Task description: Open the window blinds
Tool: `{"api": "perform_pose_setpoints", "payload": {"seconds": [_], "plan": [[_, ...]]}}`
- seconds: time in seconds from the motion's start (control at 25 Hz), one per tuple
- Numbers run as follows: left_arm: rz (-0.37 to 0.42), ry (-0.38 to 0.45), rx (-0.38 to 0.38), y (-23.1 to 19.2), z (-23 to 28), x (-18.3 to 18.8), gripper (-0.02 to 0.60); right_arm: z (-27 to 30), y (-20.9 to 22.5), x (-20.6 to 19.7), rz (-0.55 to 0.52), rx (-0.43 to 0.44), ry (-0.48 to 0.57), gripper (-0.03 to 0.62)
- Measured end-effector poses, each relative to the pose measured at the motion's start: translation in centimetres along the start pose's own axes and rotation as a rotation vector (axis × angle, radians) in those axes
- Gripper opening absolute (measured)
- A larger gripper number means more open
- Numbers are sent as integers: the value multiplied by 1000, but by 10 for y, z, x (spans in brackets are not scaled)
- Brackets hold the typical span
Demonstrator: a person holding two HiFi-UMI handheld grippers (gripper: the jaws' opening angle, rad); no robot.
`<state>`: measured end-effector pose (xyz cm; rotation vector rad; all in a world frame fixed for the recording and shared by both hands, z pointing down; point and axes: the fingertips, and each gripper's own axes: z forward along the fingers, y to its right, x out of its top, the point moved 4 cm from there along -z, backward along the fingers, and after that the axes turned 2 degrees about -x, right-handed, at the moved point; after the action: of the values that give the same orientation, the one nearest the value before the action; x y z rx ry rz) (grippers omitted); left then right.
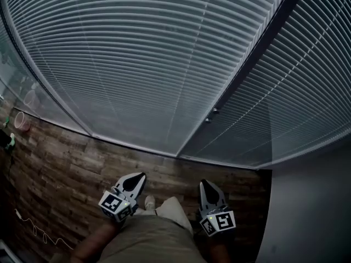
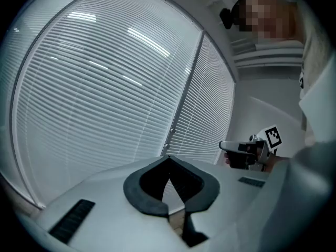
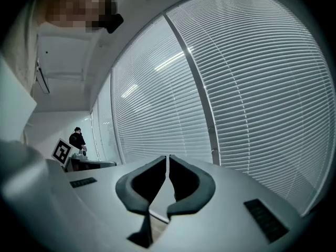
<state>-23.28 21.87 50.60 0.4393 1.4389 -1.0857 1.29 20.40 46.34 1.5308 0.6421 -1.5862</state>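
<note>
Trousers [image 1: 148, 237], beige, fill the bottom edge of the head view, with a pale shoe [image 1: 149, 203] tip just past them. Left gripper [image 1: 139, 176] is held low by the left thigh and right gripper [image 1: 205, 184] by the right thigh. Both noses aim at the window.

Left gripper view: fingers [image 2: 142, 188] pressed together at the tips, empty. The other gripper shows at right, roughly level with it.

Right gripper view: fingers [image 3: 190, 185] also pressed together, only a hairline slit between the pads, empty.

Below and ahead is a dark wood-plank floor [image 1: 66, 163]. A thin white cable [image 1: 38, 232] snakes across it at lower left.

The blinds [image 1: 137, 64] hang ahead, well apart from both grippers and touched by neither. There are two panels of pale horizontal slats, lowered down to the floor line, one on each side of a dark mullion [image 1: 258, 59]. Two small knobs [image 1: 211, 115] sit on the mullion low down. A plain grey wall [image 1: 312, 201] closes off the right side.

Far off along the window line, in the right gripper view, a person [image 3: 79, 139] in dark clothes is standing.
</note>
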Motion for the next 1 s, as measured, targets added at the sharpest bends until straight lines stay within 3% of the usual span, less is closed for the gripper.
{"api": "perform_pose_setpoints", "payload": {"seconds": [0.16, 0.32, 0.6, 1.0], "plan": [[-7, 18, 3, 11, 14, 32, 15, 6, 10, 29, -6, 17, -15, 6], [-19, 5, 29, 14, 26, 24, 15, 10, 27, 28, -12, 26, -18, 6], [-17, 12, 39, 52, 44, 70, 15, -2, 48, 91, -33, 29, -8, 6], [13, 15, 25, 92, 109, 62, 15, -14, 126, 83, -18, 24, -11, 6]]}}
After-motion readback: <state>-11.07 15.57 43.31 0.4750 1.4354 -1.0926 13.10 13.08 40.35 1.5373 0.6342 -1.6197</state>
